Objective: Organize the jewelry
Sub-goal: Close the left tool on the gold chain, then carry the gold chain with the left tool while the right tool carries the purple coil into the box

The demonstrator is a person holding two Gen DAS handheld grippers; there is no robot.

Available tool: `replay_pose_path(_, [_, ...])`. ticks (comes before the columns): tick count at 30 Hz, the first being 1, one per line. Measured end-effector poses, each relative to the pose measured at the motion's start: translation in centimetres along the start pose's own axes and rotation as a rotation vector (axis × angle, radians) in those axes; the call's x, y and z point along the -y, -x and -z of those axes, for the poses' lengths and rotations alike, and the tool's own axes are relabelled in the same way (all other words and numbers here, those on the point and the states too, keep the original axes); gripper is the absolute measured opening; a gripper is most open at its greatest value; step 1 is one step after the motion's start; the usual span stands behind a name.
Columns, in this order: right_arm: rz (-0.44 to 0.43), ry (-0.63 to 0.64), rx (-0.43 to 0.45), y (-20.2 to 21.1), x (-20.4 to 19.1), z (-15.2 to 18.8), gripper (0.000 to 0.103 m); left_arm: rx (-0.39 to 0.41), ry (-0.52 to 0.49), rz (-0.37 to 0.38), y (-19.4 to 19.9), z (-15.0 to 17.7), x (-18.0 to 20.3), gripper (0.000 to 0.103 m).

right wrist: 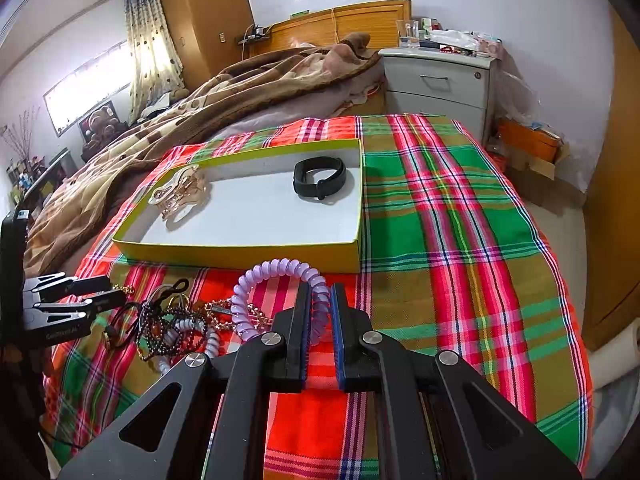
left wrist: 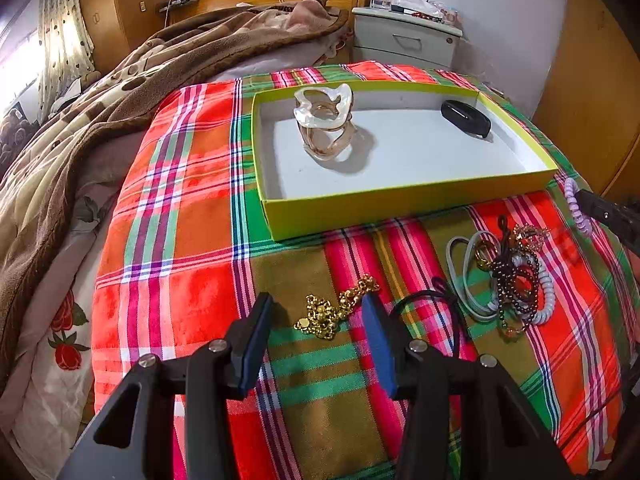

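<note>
A yellow-green box lid (left wrist: 400, 200) (right wrist: 240, 254) lies on the plaid cloth. In it are a clear hair claw (left wrist: 326, 124) (right wrist: 180, 192) and a black wristband (left wrist: 466, 118) (right wrist: 320, 178). My left gripper (left wrist: 316, 304) is open, just above a gold chain (left wrist: 332, 312) that lies between its fingers. My right gripper (right wrist: 320, 292) is shut on a lilac spiral hair tie (right wrist: 264, 280), also seen in the left wrist view (left wrist: 574, 208), held above the cloth in front of the box. A pile of bead bracelets, hair ties and a white spiral tie (left wrist: 508, 280) (right wrist: 172, 328) lies on the cloth.
The plaid cloth (left wrist: 180, 200) (right wrist: 460, 220) covers the bed's foot. A brown blanket (left wrist: 100, 100) lies behind on the left. A grey nightstand (right wrist: 440, 80) stands at the back. The left gripper shows in the right wrist view (right wrist: 76, 300).
</note>
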State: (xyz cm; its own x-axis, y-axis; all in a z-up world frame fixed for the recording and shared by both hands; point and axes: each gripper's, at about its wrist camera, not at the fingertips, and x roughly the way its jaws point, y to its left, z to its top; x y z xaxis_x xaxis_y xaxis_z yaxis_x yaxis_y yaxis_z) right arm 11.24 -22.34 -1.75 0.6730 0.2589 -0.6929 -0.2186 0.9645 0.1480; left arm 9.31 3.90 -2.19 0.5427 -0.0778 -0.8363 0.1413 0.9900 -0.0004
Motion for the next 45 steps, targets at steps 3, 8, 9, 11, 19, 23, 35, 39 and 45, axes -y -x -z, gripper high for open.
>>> replay_pose_path(3, [-0.001,0.001,0.001,0.0,0.0,0.0,0.010,0.005,0.002,-0.001,0.0,0.0,0.1,0.043])
replay_pose_path(8, [0.000,-0.002,0.002,-0.1,0.0,-0.1,0.010,0.012,0.007,0.026,0.3,0.2,-0.1,0.017])
replay_pose_path(9, [0.001,-0.002,0.003,-0.1,0.0,-0.1,0.010,0.013,0.019,0.034,0.3,0.2,-0.3,0.012])
replay_pose_path(11, [0.001,-0.002,0.002,-0.1,0.0,-0.1,0.010,0.012,0.039,0.051,0.3,0.2,-0.8,0.010])
replay_pose_path(19, [0.003,0.000,0.006,0.2,-0.2,-0.3,0.010,0.031,0.089,0.089,0.7,0.2,-1.5,0.006])
replay_pose_path(23, [0.004,0.004,0.011,0.4,-0.5,-0.4,0.010,0.056,0.102,0.106,1.5,0.1,-1.9,0.006])
replay_pose_path(35, [0.001,0.012,0.038,1.6,-0.9,-1.1,0.010,0.113,0.120,0.162,3.6,-1.0,-2.6,0.006])
replay_pose_path(39, [-0.006,0.015,0.047,1.9,-1.1,-1.8,0.010,0.140,0.124,0.179,4.5,-1.9,-2.7,0.006])
replay_pose_path(45, [-0.012,0.024,0.068,2.3,-1.5,-3.2,0.010,0.183,0.116,0.191,5.8,-3.4,-2.6,0.006])
